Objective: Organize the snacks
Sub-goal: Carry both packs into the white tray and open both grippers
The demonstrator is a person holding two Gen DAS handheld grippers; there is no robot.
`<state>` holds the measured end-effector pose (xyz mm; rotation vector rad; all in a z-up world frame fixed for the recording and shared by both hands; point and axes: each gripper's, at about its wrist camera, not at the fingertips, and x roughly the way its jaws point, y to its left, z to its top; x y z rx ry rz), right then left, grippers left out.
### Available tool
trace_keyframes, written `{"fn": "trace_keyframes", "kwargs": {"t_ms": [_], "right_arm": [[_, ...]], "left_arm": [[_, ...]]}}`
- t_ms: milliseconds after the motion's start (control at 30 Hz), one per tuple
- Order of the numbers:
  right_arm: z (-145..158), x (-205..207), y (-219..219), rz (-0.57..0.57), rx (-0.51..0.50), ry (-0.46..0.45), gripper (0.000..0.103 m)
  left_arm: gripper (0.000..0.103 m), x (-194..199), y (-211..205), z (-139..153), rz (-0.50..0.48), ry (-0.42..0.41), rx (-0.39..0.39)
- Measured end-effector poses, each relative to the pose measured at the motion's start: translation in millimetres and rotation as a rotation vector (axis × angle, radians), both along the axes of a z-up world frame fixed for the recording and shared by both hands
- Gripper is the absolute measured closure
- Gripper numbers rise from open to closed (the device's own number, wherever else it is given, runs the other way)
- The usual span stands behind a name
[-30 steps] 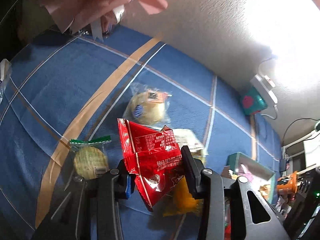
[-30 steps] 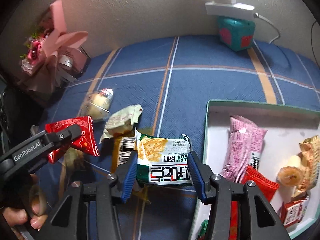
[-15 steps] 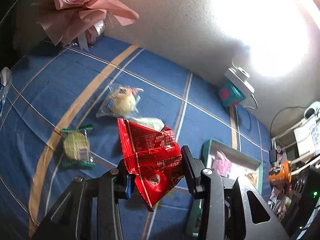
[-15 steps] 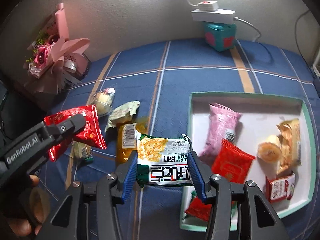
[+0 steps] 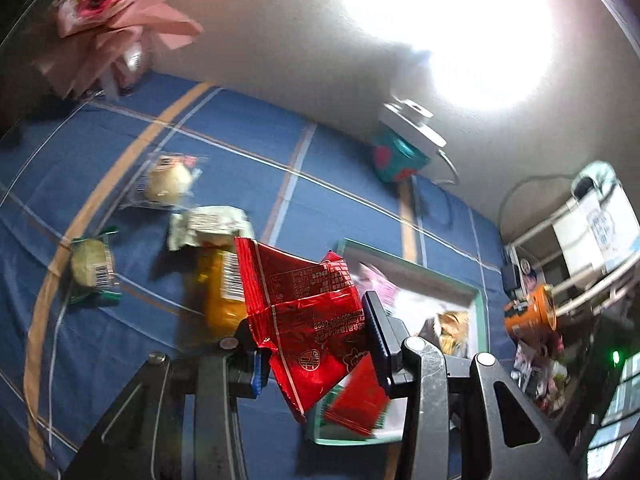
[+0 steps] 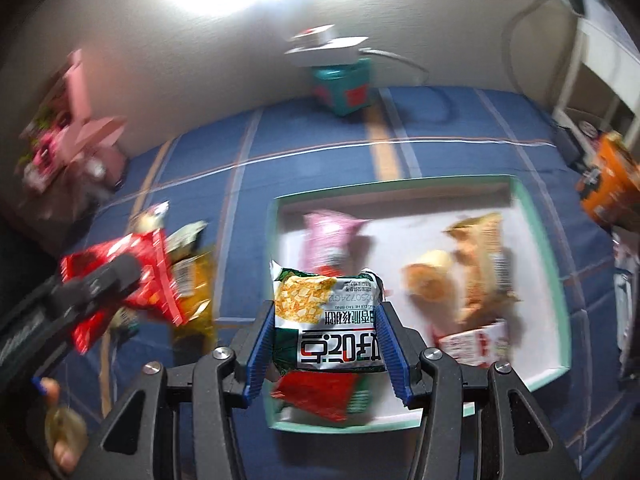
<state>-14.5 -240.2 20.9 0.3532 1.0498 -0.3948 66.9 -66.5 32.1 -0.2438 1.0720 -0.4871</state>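
Left tongs [image 5: 316, 354] are clamped on a red snack bag [image 5: 308, 320], held up over the blue tabletop [image 5: 248, 184] right at the near edge of the tray [image 5: 478, 300]. Right tongs [image 6: 326, 354] are pinching a green and white snack pack [image 6: 326, 316] above that tray, over the snacks lying in it.
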Motion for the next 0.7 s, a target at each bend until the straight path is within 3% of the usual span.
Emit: {"fn": "trace_keyframes", "kwargs": {"t_ms": [367,700], "right_arm": [[-2.4,-46.3,-106.4,-0.288,-0.015,0.025,0.05],[-18.9,-61.8,-143.9,-0.386,-0.003,0.048,0.05]], "left_arm": [[0.06,-44.0,-86.1,-6.0,-0.234,-0.036,0.05],[0.06,-60.2,-145.2,-26.0,-0.352,-0.077,0.12]]}}
